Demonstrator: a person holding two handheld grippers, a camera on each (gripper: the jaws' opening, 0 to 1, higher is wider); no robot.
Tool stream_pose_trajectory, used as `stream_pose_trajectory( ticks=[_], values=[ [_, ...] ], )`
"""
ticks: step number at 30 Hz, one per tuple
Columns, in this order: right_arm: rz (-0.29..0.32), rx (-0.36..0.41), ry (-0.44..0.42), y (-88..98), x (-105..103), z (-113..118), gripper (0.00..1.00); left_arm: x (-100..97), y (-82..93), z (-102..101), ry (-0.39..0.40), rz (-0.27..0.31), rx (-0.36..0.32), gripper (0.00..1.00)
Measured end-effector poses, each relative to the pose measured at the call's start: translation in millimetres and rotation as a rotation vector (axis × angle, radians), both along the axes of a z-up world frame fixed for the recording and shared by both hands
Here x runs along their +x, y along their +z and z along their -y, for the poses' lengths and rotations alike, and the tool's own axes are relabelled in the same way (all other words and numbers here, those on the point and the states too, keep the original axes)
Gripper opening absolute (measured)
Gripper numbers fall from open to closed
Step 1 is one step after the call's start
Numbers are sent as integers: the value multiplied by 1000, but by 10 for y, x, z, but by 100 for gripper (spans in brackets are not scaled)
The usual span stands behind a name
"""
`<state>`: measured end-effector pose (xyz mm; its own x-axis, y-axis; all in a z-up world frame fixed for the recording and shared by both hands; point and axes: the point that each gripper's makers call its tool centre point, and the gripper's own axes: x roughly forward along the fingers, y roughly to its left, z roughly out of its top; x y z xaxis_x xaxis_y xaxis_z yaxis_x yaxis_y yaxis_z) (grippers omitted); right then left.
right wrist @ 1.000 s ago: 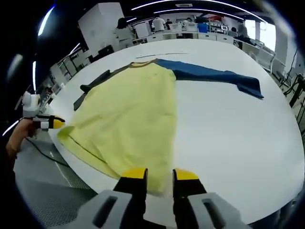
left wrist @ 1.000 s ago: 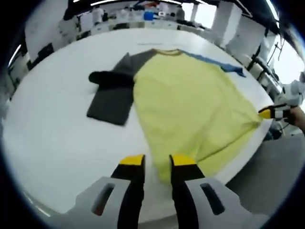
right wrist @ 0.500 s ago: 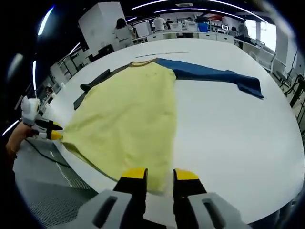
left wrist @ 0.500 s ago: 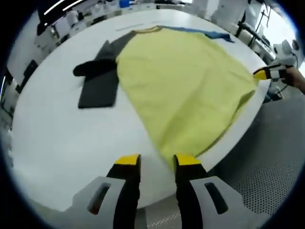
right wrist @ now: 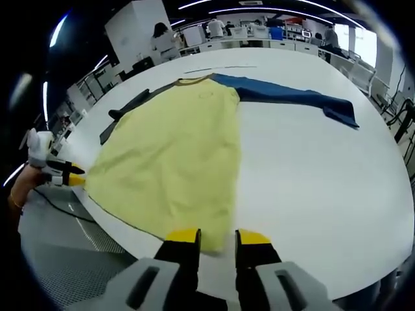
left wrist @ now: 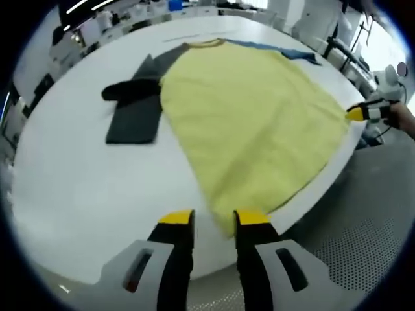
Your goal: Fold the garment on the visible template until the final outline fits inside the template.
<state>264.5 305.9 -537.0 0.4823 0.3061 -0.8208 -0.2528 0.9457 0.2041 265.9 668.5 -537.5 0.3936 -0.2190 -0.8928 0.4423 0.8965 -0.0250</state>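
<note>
White table (right wrist: 311,168) bearing yellow shirt (left wrist: 253,110), hem overhanging near edge. Dark sleeve (left wrist: 139,107) and blue sleeve (right wrist: 292,98) partly hiding behind body. Left gripper (left wrist: 214,221) and right gripper (right wrist: 217,238) each pinching a hem corner.

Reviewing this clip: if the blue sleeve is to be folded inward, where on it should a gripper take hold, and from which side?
Grip the blue sleeve at its far cuff end, probably coming in from the bare white table beyond it. The sleeve lies flat and stretched away from the yellow garment body, so its free end is the loose edge that can swing back over the body.
</note>
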Motion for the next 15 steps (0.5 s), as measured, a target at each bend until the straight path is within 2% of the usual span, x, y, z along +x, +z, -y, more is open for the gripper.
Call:
stream_pose_trajectory(
  ticks=[2,8,11,13,15],
  values=[
    [-3,-4,-4,-19,-10,8,16,-12,-24,-35,3,-6,31,15],
    [-10,8,-27,-45,-14,43,1,-22,-33,13,48,-20,-18,9],
    [-8,16,-34,-42,-14,36,0,-28,-45,55,65,-37,-51,4],
    [-8,14,-27,-41,-23,37,0,-26,-47,64,51,-37,-44,3],
    [-14,14,-25,-42,-45,43,0,-37,-46,83,1,-42,-27,1]
  ],
)
